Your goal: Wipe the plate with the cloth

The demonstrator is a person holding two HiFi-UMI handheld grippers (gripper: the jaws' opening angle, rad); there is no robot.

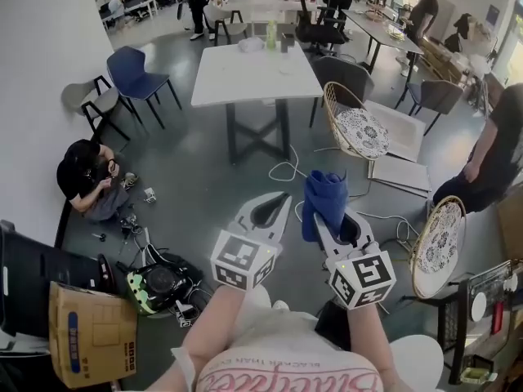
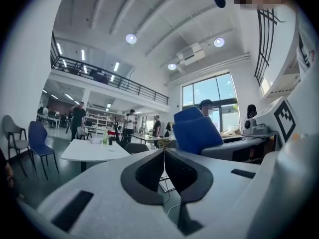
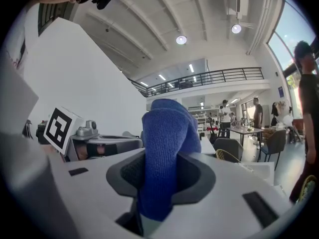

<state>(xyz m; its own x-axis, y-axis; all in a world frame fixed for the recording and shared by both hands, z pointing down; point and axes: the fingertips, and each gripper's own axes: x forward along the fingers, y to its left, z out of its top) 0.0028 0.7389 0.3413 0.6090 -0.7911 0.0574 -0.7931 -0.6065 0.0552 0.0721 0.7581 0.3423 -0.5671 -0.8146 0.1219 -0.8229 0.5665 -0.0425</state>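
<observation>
**Station status: cloth gripped, both grippers held level above the floor**

1. Markings. The white shirt point(image 1: 286, 374) at the bottom edge of the head view carries pink lettering, upside down and cut off, so it cannot be read with certainty. Each gripper carries a cube with black square markers: left cube point(image 1: 243, 260), right cube point(image 1: 364, 278). The cardboard box point(image 1: 91, 331) at lower left has blue print on its side, too small to read.

2. Grippers. The left gripper point(image 1: 282, 198) has its jaws pressed together with nothing between them. The right gripper point(image 1: 333, 219) is clamped on the blue cloth point(image 1: 324, 198). The cloth stands up out of the jaws in a folded bunch and hangs a little below them. In the right gripper view it covers the middle of the picture. The two grippers lie side by side, close but apart.

3. Floor below. A black and green item point(image 1: 159, 284) lies just beside the box. A person point(image 1: 84, 178) sits on the floor by the white wall. A white cable point(image 1: 286, 170) loops across the grey floor.

4. Further out. A wire chair point(image 1: 359, 129) with a patterned round cushion stands right of a white table point(image 1: 253, 72). The table carries a green bottle point(image 1: 271, 33). A blue chair point(image 1: 135, 72) stands to its left. More people stand at the desks beyond
</observation>
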